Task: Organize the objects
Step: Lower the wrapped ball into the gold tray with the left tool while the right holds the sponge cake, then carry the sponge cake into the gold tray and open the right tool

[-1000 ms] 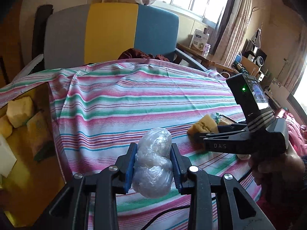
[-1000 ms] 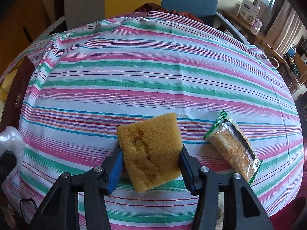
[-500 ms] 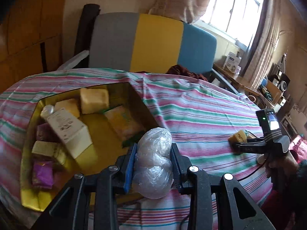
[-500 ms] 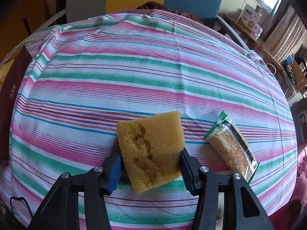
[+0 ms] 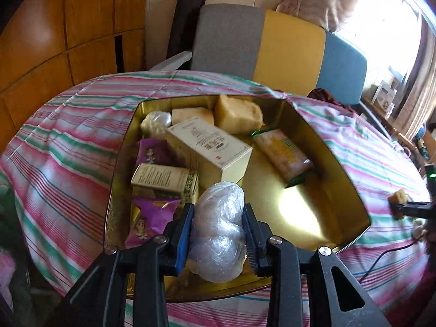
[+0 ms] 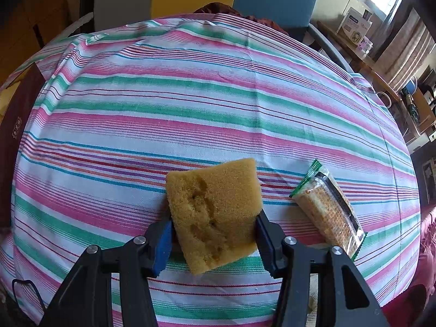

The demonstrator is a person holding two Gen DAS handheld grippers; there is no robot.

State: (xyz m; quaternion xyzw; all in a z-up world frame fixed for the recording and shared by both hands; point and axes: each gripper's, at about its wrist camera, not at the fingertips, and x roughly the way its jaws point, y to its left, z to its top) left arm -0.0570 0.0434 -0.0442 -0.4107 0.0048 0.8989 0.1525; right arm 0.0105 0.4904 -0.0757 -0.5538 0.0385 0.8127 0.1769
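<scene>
Striped cloth [image 6: 190,103] in pink, green and white covers the table, with a grey, yellow and blue chair back [image 5: 272,49] behind it and a bright window [image 5: 387,21] off to the right.

At the middle of the left wrist view, the left gripper [image 5: 218,231] is clenched on a crumpled clear plastic bundle [image 5: 218,226], both pads pressing its sides. It hangs over the near end of a gold tin tray [image 5: 351,190] that sits on the cloth. Inside the tray lie a cream box [image 5: 209,150], a smaller printed box [image 5: 163,179] in front of it, purple packets [image 5: 152,218] along the left wall, two yellow sponge blocks [image 5: 237,114] at the far end, a pale wrapped ball [image 5: 155,122] at the far left corner, and a cracker packet [image 5: 283,155] on the right. The tray's near right floor is bare and shining.

On the other side, the right gripper [image 6: 215,234] grasps a yellow sponge [image 6: 215,212] by its two side edges, tilted, above the cloth. Just beside it to the right, a second cracker packet [image 6: 329,209] with green ends lies on the stripes, apart from the sponge. From the left wrist view that gripper shows at the far right edge, well apart from the tray.
</scene>
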